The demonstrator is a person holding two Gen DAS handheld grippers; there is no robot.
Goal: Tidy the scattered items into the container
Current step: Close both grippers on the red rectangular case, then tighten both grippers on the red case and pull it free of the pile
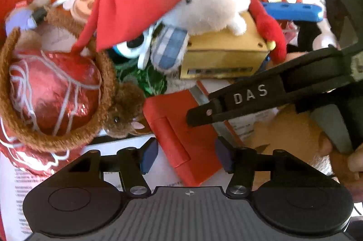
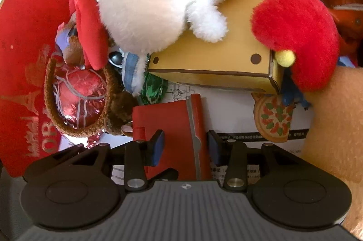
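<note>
Off to the left of the right tongs stands a big red panel with gold lettering. Straight beyond their tips a fluffy white plush sprawls over a yellow cardboard box. A red plush with a yellow nub hangs over that box's right corner. To the right of the tongs bulges a pale orange plush.

Ahead and to the left sits a red foil ball, webbed with white thread, cradled in a brown fuzzy ring. A red bow droops above it.

The red case lies flat on printed white paper, right under both pairs of tongs. Its grey-edged spine runs up between the right tongs' blue pads. One pad sits over its face and the other just beside its edge. I cannot tell whether they are pinching it.

The left tongs hang released, pads apart, with the case showing in the gap and nothing clasped. A small pizza picture peeks out just right of the right tongs' tips.
</note>
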